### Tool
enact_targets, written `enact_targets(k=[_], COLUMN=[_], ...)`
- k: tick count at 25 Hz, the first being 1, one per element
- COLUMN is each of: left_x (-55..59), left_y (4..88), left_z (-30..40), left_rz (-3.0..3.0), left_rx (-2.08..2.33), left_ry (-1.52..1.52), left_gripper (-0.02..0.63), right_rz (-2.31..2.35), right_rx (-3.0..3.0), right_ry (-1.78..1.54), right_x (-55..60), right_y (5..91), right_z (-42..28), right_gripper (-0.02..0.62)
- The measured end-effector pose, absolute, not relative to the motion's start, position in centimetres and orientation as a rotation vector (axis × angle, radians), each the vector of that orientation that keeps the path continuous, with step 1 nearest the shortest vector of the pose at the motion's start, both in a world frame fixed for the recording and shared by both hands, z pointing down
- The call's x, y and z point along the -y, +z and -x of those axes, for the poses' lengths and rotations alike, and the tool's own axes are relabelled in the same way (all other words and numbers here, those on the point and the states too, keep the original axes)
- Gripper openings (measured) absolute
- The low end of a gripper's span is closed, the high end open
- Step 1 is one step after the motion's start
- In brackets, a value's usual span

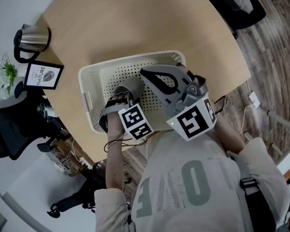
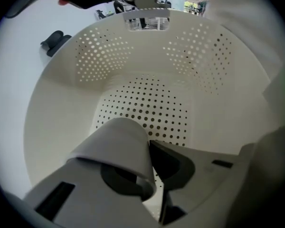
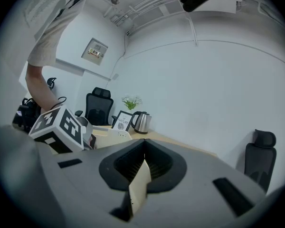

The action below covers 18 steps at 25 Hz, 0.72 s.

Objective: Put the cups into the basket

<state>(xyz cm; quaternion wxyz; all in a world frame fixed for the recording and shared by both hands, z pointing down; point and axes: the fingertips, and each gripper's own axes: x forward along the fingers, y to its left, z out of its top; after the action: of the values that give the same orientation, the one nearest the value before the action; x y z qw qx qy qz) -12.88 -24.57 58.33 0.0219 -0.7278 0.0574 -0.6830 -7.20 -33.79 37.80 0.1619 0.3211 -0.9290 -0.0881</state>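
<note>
A cream perforated basket stands on the wooden table. My left gripper reaches down inside it, shut on the wall of a grey cup. In the left gripper view the cup lies pinched between the jaws of the left gripper, rim toward the camera, with the basket's dotted floor just beyond. My right gripper hovers over the basket's right half, pointing left. In its own view the right gripper has its jaws together at the tips with nothing held; a sliver of the basket shows behind them.
A steel kettle, a framed print and a small plant stand at the table's left corner. A black office chair is beside that edge. A cable hangs from my left arm at the table's near edge.
</note>
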Motion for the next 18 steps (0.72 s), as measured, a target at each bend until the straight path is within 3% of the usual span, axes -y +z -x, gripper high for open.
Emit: enact_targets(k=[14, 18], left_x=[24.5, 24.5], left_y=[57.0, 55.9], left_z=[12.0, 11.5], left_rz=[2.193, 2.259], left_rx=[-0.105, -0.146], left_ry=[-2.038, -2.021], left_gripper=[0.071, 0.164], right_rz=[-0.921, -0.927], right_rx=[2.694, 2.706], right_ry=[-0.257, -0.27], right_x=[32.8, 32.4], right_y=[36.8, 36.3], right_z=[7.2, 7.1], right_gripper=[-0.002, -0.002])
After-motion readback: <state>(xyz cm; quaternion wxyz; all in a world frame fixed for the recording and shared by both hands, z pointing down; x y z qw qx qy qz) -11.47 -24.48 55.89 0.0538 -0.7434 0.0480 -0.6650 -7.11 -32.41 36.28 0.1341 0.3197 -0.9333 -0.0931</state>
